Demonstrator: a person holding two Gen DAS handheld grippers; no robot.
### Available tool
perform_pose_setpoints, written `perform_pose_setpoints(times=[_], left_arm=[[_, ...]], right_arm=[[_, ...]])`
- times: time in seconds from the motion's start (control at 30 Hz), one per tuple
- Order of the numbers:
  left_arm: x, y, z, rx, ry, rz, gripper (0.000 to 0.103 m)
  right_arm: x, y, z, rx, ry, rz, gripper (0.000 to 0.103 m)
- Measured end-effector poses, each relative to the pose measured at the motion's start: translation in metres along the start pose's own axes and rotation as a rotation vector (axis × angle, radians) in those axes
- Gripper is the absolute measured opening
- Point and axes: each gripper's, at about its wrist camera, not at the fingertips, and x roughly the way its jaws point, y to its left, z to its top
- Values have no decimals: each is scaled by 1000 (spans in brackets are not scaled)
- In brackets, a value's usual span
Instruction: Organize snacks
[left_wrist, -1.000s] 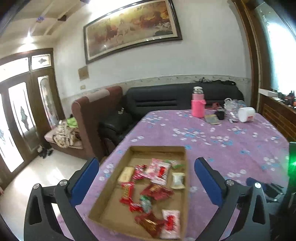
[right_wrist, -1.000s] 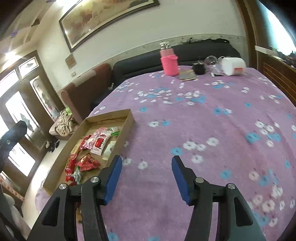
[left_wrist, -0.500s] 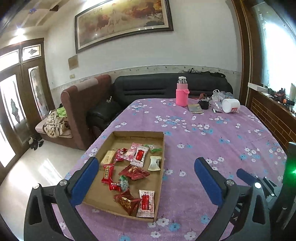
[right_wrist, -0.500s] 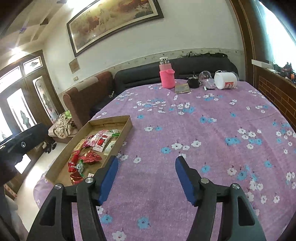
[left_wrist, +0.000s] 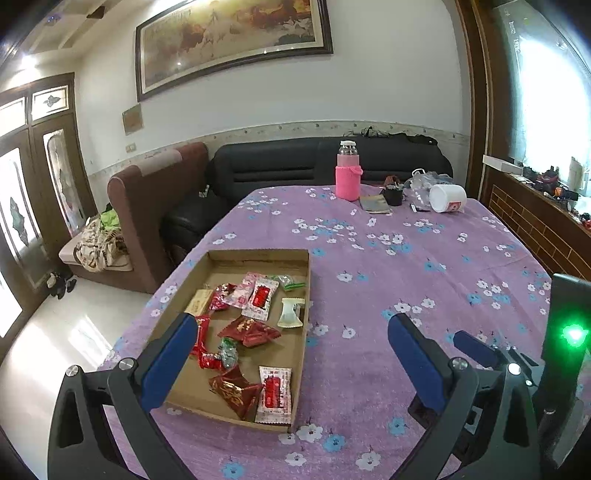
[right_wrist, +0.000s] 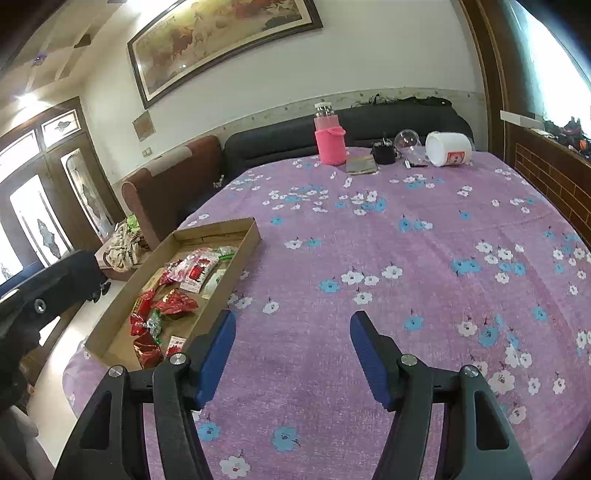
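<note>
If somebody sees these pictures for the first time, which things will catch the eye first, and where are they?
First the purple flowered tablecloth that covers the whole table. Then the flat cardboard box near its left edge, with red and white snack packets scattered inside. At the far end, a pink bottle stands upright in front of the black sofa.

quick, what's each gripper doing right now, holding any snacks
Left gripper: open, holding nothing, above the box of snacks.
Right gripper: open, holding nothing, over the bare tablecloth.
</note>
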Motion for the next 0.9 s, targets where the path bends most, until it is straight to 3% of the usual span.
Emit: perform_pose_setpoints(times=[0.47,0.57,0.73,0.9], left_arm=[[14,8,-7,-56,25,-46,103],[6,17,-8,-89,-20,-37,103],[-21,32,-14,-156,-194,-33,103],[-29,31,-12,-149,-238,-50,103]], right_arm=[[21,7,-12,-15,59,-13,69],[21,8,-13,-16,55,-15,69],[24,9,-15,-24,53,-38,69],[23,5,-16,-16,47,-59,69]])
